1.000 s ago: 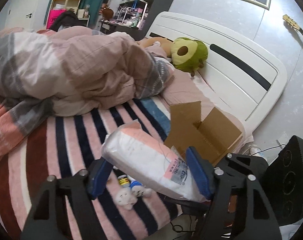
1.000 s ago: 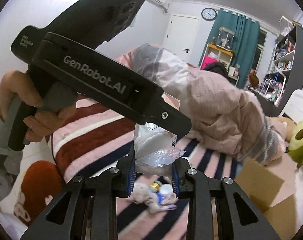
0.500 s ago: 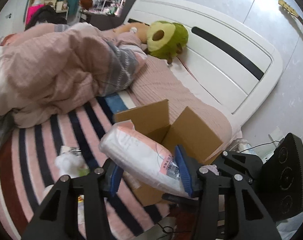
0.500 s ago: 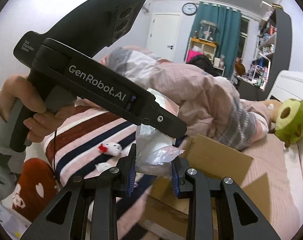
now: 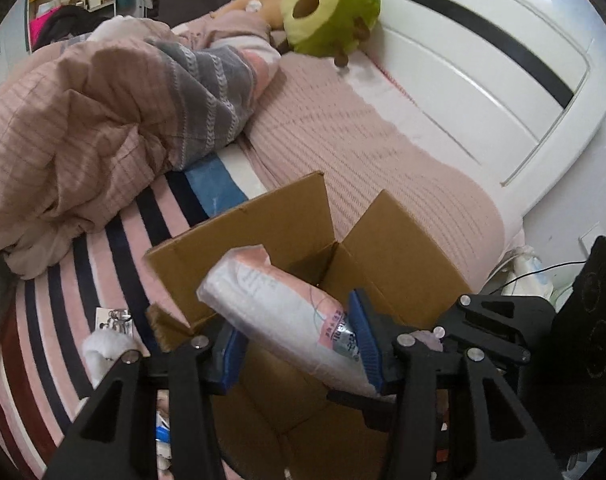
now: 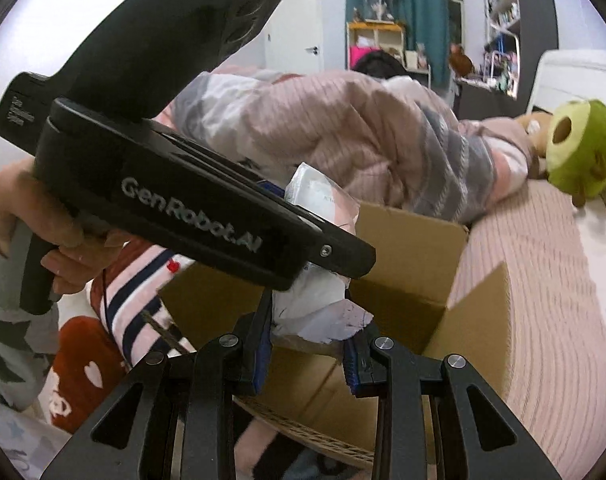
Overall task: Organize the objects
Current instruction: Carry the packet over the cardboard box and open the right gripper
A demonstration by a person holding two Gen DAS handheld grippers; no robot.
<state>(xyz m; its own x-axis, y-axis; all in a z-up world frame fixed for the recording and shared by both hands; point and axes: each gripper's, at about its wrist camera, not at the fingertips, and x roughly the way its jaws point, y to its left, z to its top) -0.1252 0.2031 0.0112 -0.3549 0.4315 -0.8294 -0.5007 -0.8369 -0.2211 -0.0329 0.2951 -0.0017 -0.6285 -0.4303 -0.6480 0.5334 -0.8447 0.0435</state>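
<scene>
While both grippers clamp the pack [image 5: 287,312], box [image 5: 399,264] flaps flank it.

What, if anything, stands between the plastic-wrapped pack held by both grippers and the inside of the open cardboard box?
Nothing visible does. The pack, held by the left gripper and the right gripper, hangs over the cardboard box. Its flaps stand open and the visible part of its inside looks bare.

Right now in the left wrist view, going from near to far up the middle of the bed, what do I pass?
White-and-pink plastic packet in the left gripper → open brown cardboard box → pink ribbed bedspread → green avocado plush toy.
</scene>
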